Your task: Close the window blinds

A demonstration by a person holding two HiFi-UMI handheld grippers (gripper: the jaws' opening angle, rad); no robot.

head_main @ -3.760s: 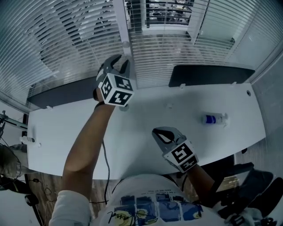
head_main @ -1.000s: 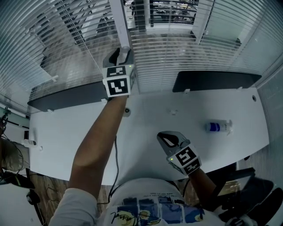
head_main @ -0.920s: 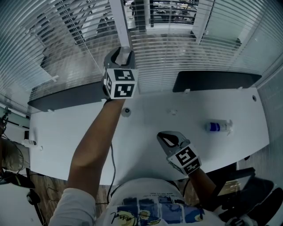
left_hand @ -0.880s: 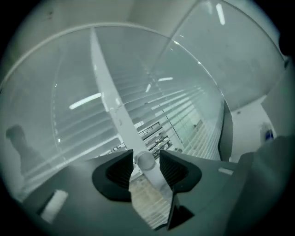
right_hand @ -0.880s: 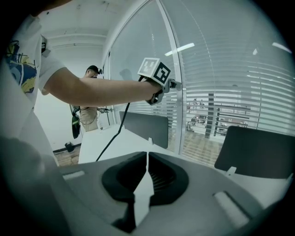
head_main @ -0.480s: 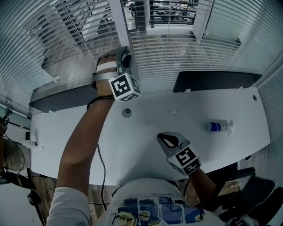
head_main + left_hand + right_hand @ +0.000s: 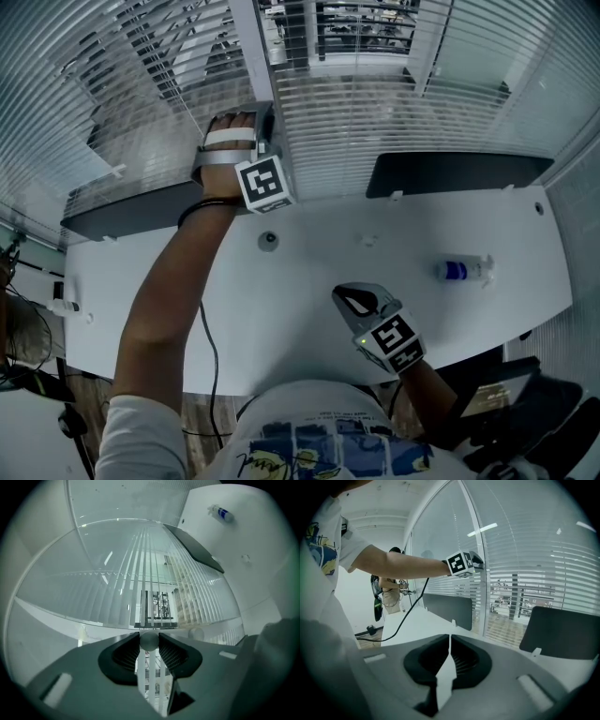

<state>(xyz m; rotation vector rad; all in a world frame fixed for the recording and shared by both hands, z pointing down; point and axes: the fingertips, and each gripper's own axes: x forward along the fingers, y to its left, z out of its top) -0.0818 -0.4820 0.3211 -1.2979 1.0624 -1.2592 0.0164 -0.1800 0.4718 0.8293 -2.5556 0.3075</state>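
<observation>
The blinds (image 7: 375,103) hang across the window at 12 o'clock in the head view, behind the white table (image 7: 309,281). Their slats lie level, long axis from 9 to 3 o'clock. In the left gripper view they run from 12 to 6 o'clock, since that gripper lies rolled onto its side. The slats are tilted partly open, with gaps showing the scene outside.

Just before the slats, by the white window post (image 7: 251,47), the left gripper (image 7: 267,120) points at the blinds. Its jaws have just been closing, and their tips now pinch a small round grey knob (image 7: 149,641); I cannot tell what it is joined to.

At 6 o'clock, near the person's body, the right gripper (image 7: 349,298) hovers over the table with its jaws together and nothing between them.

At 3 o'clock a bottle (image 7: 459,271) lies on its side, well apart from both grippers.
</observation>
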